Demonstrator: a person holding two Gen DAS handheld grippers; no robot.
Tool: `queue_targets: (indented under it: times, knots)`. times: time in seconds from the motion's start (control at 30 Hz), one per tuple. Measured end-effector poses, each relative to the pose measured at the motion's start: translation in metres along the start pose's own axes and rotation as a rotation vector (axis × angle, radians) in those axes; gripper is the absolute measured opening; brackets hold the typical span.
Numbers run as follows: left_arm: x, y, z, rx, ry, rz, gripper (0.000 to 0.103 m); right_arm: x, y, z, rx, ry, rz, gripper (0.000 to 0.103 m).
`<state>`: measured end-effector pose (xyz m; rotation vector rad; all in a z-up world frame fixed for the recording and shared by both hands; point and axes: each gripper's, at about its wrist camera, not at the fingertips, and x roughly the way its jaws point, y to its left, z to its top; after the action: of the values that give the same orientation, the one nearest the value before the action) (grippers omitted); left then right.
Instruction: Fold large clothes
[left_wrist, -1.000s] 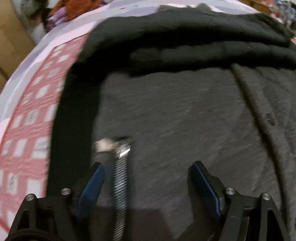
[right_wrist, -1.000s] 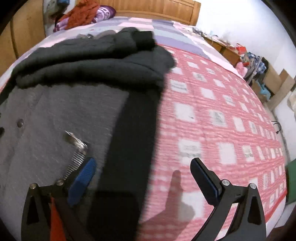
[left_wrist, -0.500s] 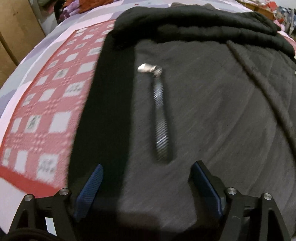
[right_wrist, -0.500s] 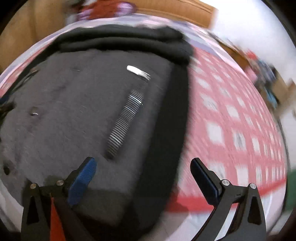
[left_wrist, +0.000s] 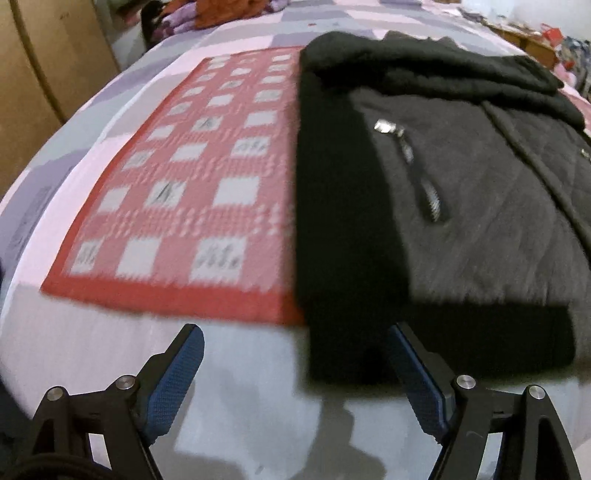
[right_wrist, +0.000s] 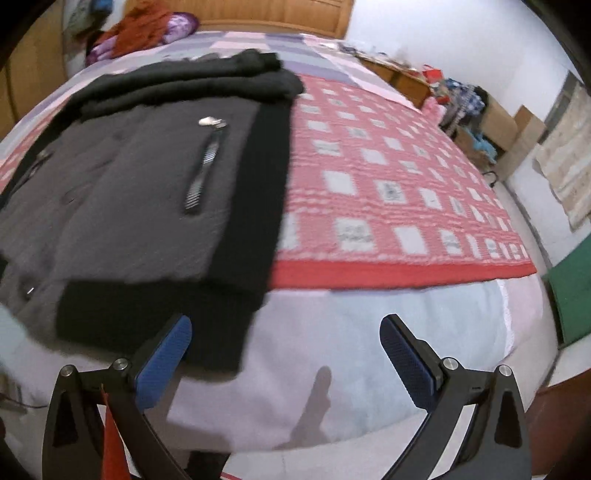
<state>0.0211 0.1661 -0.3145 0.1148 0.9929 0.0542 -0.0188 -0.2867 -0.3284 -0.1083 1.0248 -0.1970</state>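
Note:
A dark grey jacket (left_wrist: 480, 206) with black sleeves and hem lies flat on the bed, its hood folded at the far end. A silver pocket zip (left_wrist: 410, 162) shows on each side; the other zip is in the right wrist view (right_wrist: 207, 155), on the same jacket (right_wrist: 140, 206). My left gripper (left_wrist: 295, 363) is open and empty, just off the jacket's near left hem corner. My right gripper (right_wrist: 286, 354) is open and empty, just off the near right hem corner. Neither touches the cloth.
The bed carries a red and white checked cover (right_wrist: 388, 192) over a pale sheet (right_wrist: 369, 332). Orange and purple clothes (right_wrist: 144, 26) are piled at the wooden headboard. Boxes and clutter (right_wrist: 476, 107) line the right wall. A wardrobe (left_wrist: 40, 85) stands on the left.
Both grippers have pulled back from over the jacket's body toward the bed's near edge. They now sit beyond the hem, open throughout. The jacket lies as before.

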Motion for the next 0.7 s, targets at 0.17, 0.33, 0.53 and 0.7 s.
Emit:
queue_targets:
  times: [0.17, 0.33, 0.53, 0.7]
  knots:
    - [0.001, -0.006, -0.030, 0.090, 0.051, -0.017, 0.086, -0.002, 0.016, -0.009, -0.001, 0.031, 0.017, 0.102]
    - [0.010, -0.020, -0.033, 0.120, 0.050, -0.011, 0.086, 0.003, 0.022, -0.017, -0.007, 0.061, 0.023, 0.102]
    - [0.022, -0.011, 0.005, 0.022, -0.036, 0.054, 0.086, -0.001, 0.024, -0.014, -0.011, 0.046, 0.023, 0.102]
    - [0.016, 0.000, 0.027, -0.042, -0.108, 0.039, 0.086, -0.004, 0.025, -0.011, -0.007, 0.032, 0.014, 0.102]
